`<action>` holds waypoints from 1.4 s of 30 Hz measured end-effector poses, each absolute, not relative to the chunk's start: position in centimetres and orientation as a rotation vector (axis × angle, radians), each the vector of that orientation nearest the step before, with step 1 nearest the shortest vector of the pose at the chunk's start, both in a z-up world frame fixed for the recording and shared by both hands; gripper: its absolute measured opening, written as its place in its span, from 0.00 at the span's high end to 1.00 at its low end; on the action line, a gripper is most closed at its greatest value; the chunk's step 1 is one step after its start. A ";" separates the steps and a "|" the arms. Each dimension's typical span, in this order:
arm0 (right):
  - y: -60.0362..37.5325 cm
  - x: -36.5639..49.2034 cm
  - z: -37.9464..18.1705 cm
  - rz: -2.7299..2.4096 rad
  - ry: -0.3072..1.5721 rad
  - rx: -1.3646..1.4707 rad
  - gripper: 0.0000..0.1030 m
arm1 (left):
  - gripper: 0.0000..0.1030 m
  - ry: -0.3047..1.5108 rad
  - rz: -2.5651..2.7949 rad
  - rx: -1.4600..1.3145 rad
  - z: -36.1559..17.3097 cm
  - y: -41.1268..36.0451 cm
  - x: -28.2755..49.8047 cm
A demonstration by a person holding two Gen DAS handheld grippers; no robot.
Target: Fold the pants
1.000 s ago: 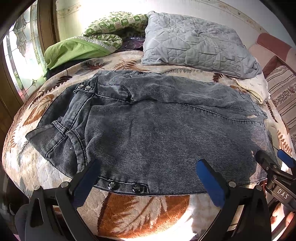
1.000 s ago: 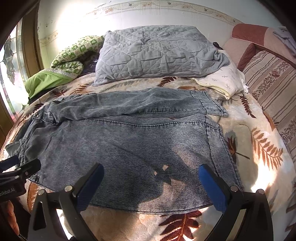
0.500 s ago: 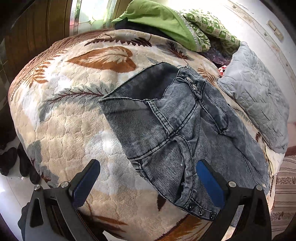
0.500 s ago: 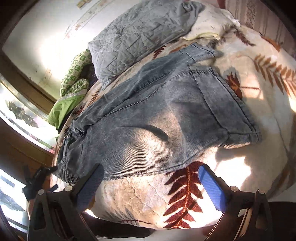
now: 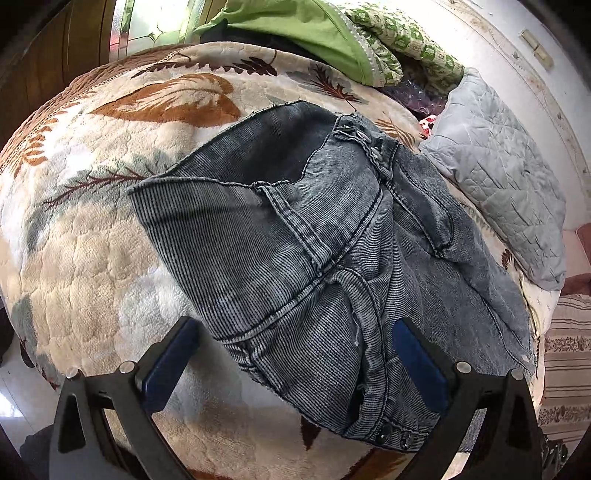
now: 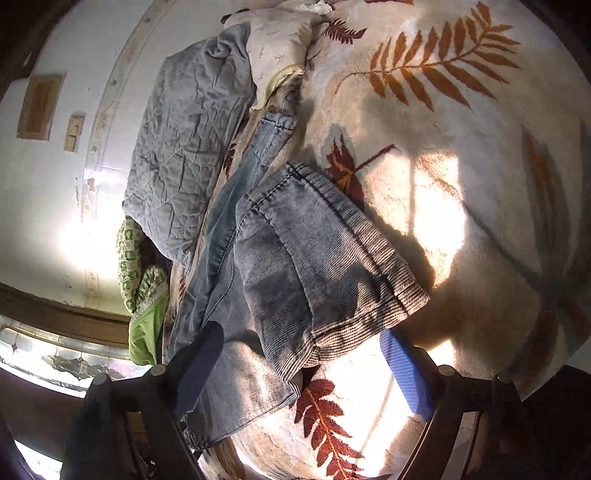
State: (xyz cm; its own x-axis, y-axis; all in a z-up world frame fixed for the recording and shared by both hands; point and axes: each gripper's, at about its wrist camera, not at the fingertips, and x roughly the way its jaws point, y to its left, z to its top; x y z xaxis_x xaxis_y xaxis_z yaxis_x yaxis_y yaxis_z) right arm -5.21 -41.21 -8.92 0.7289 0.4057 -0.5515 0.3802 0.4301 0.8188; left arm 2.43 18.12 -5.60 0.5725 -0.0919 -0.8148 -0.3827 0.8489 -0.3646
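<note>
Your pants (image 5: 332,266), washed grey-blue denim, lie spread on the bed (image 5: 92,258), over its cream blanket with brown leaf prints. In the left wrist view the waist end is nearest you: the waistband edge with two dark snap buttons (image 5: 395,434) sits low in the frame, just beside the right-hand pad. Your left gripper (image 5: 295,365) has its jaws wide apart, one blue pad over bare blanket, the other over the denim at the waistband; the fabric lies between them, and neither pad presses on it. In the right wrist view the hem end is nearest: one leg cuff (image 6: 369,266) lies on top, lit by sun, the second leg (image 6: 236,192) running away beneath it toward the pillows. Your right gripper (image 6: 303,369) has its jaws closing at this moment, with the lower cuff corner between the pads; they do not yet clamp it. A grey quilted pillow (image 5: 498,177) lies beyond the pants near the wall, with a green patterned cushion (image 5: 399,48) and a green cloth (image 5: 306,33) near the window side.
</note>
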 end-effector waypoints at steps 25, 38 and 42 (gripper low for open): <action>-42.4 -5.8 -3.4 -0.208 0.853 0.642 0.87 | 0.83 0.937 0.251 -0.624 -3.9 19.8 -1.4; -43.8 -8.2 0.0 -0.196 0.751 0.745 0.34 | 0.37 0.758 0.305 -0.508 2.2 19.7 -4.0; -41.1 -5.8 -2.3 0.035 0.852 0.836 0.34 | 0.34 0.790 0.188 -0.471 2.1 17.8 -2.1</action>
State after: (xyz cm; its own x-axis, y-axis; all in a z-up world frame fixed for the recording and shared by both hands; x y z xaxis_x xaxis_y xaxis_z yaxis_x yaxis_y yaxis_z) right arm -5.84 -41.14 -2.34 0.6779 0.3431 -0.6501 0.2882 0.6896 0.6644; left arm -2.14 17.76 2.06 0.6941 -0.0112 -0.7198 -0.3344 0.8805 -0.3361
